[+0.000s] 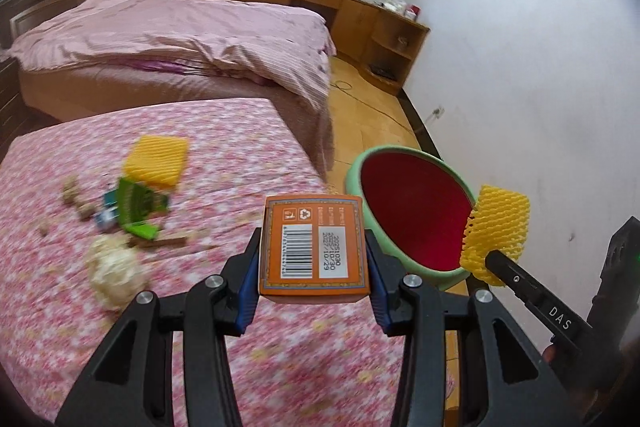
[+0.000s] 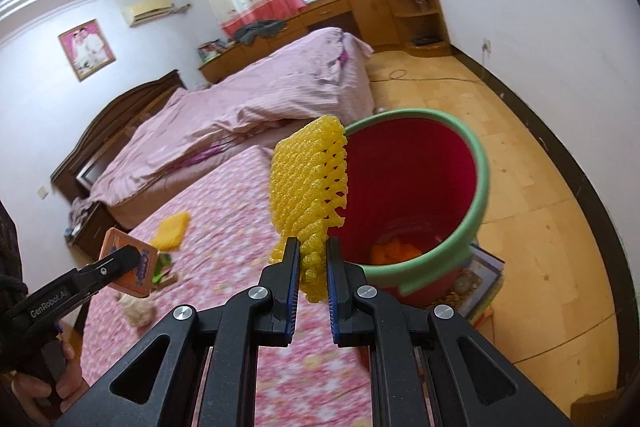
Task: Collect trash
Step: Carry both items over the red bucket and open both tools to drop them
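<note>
My left gripper (image 1: 313,259) is shut on an orange carton (image 1: 314,247) with a barcode, held above the right edge of the floral table (image 1: 240,155). My right gripper (image 2: 313,259) is shut on a yellow foam fruit net (image 2: 310,187), held up beside the rim of the red bin (image 2: 404,187) with a green rim. In the left wrist view that net (image 1: 496,231) hangs at the bin's (image 1: 412,211) right rim. The left gripper with its carton (image 2: 128,263) shows at the left of the right wrist view. Something orange (image 2: 394,251) lies at the bin's bottom.
On the table lie another yellow foam net (image 1: 157,161), a green packet (image 1: 138,207), a crumpled tissue (image 1: 116,271), a wooden stick and small scraps. A bed (image 1: 180,43) with pink covers stands behind. The bin sits on the tiled floor (image 2: 520,155) beside a stack of books (image 2: 482,283).
</note>
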`<state>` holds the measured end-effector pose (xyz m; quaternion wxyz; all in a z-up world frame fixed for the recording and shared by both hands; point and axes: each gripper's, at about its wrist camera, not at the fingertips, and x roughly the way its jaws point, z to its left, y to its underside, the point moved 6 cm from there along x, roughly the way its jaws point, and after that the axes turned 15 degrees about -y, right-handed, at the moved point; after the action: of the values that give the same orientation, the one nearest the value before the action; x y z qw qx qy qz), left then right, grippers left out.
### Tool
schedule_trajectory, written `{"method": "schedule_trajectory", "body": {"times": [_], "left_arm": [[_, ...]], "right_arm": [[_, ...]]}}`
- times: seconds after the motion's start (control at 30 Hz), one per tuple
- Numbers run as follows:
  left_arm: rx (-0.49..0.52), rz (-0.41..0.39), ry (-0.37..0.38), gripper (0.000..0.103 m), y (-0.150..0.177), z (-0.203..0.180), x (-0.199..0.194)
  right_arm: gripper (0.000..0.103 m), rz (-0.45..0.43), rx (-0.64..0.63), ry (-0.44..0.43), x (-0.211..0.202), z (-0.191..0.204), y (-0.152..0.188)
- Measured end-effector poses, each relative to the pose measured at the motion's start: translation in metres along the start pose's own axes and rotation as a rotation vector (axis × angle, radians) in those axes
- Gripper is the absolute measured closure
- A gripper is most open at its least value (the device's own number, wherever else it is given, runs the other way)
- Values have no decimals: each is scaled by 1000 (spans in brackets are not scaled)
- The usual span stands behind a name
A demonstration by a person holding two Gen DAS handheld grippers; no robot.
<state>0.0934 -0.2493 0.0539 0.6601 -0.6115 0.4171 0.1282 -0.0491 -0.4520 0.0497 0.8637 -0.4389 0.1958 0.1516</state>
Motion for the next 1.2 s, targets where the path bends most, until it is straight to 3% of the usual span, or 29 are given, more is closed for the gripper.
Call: {"method": "schedule_trajectory", "body": {"times": [0.6,0.73,0.87,1.2], "left_arm": [[201,73,91,57,-14,-121,101],[217,96,93,57,-13,-131,111],[211,103,99,46,-13,-136,116],[163,101,79,46,-12,-126,109]], "right_arm": [[89,16,100,75,18,-83,-12],[88,29,112,78,25,-92,-14],[85,32,114,68,28,-97,-17],[73,42,123,42,33,-104,-20]]}}
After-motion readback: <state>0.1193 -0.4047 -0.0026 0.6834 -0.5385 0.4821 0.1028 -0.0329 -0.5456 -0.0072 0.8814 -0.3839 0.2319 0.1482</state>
